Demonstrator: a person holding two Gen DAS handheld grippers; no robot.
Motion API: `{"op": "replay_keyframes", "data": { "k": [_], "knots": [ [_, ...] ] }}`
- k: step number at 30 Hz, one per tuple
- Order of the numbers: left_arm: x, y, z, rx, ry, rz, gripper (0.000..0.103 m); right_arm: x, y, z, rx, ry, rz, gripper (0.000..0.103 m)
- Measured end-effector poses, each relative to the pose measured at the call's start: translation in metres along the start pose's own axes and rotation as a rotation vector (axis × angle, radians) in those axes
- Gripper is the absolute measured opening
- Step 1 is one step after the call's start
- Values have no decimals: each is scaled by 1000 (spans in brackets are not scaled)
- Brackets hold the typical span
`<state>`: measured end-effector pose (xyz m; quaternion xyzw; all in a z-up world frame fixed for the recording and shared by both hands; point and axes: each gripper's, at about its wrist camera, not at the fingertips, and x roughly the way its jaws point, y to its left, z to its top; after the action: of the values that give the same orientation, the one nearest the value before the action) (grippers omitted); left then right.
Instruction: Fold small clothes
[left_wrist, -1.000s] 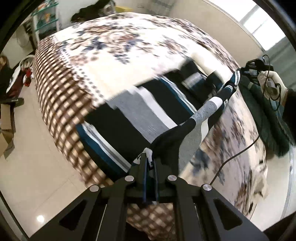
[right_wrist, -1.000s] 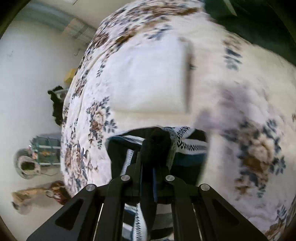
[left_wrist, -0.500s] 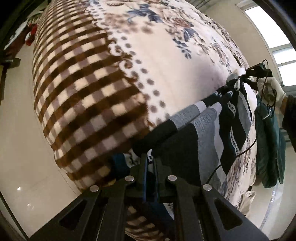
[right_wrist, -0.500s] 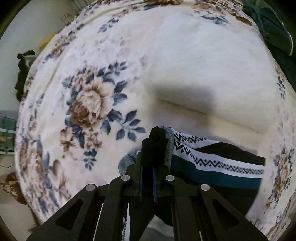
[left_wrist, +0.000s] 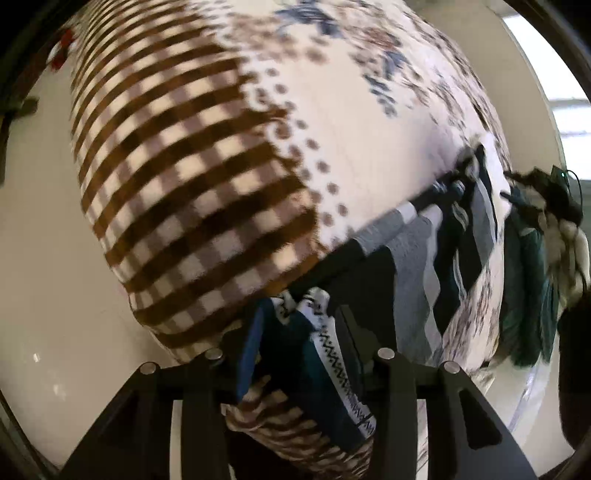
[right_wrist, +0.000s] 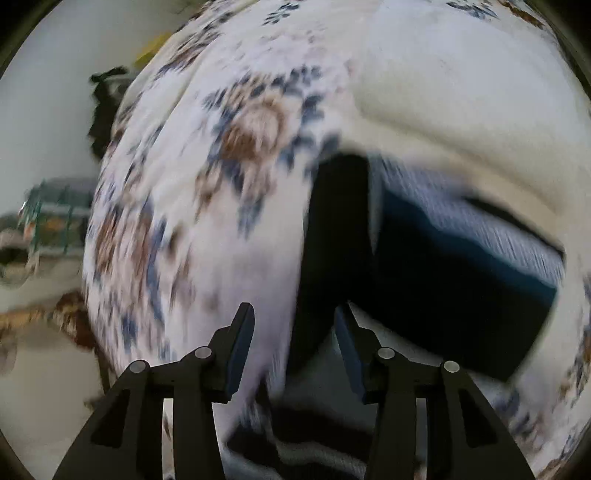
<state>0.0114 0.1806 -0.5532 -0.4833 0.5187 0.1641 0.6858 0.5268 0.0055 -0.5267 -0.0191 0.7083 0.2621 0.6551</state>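
You are letting go after laying a fold: both claws have just been opening. The left claw (left_wrist: 299, 354) stands released around the striped garment (left_wrist: 413, 258)'s edge at the bed (left_wrist: 184, 166)'s 6 o'clock rim; the right claw (right_wrist: 295, 350) is released too. Next, back off, then regrasp for another fold.

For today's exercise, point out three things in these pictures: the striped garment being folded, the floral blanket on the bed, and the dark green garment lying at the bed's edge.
striped garment (left_wrist: 413, 258), left wrist view, on its grey stripe.
floral blanket (right_wrist: 255, 125), right wrist view, on a brown flower.
dark green garment (left_wrist: 524, 288), left wrist view, on its middle folds.
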Motion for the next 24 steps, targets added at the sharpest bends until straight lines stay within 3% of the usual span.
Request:
{"op": "replay_keyframes", "data": {
  "k": [3,5,6,7,13,17,19,21,23,24],
  "knots": [
    [15,-20,-2,116,33,51,38,-4,-27,-86,7,38,-14,49],
    [30,-32,-4,197,44,123,36,5,-52,-148,61,94,-12,49],
    [35,-35,-5,219,37,148,23,11,-63,-172,88,117,2,49],
    [37,-36,-6,226,13,168,5,18,-77,-202,130,143,9,49],
    [23,-15,-5,151,-47,169,4,40,-139,-315,377,173,51,49],
    [16,-5,-3,82,5,168,9,41,-146,-348,414,185,95,49],
    [-6,-22,-7,95,-4,155,19,36,-145,-353,408,173,110,49],
    [-28,-44,-11,141,-30,150,44,25,-145,-354,409,143,127,49],
    [-46,-69,-8,200,-50,112,62,14,-149,-348,421,103,144,54],
    [-50,-84,-3,238,-61,103,65,5,-149,-340,426,84,150,57]
  ]
}}
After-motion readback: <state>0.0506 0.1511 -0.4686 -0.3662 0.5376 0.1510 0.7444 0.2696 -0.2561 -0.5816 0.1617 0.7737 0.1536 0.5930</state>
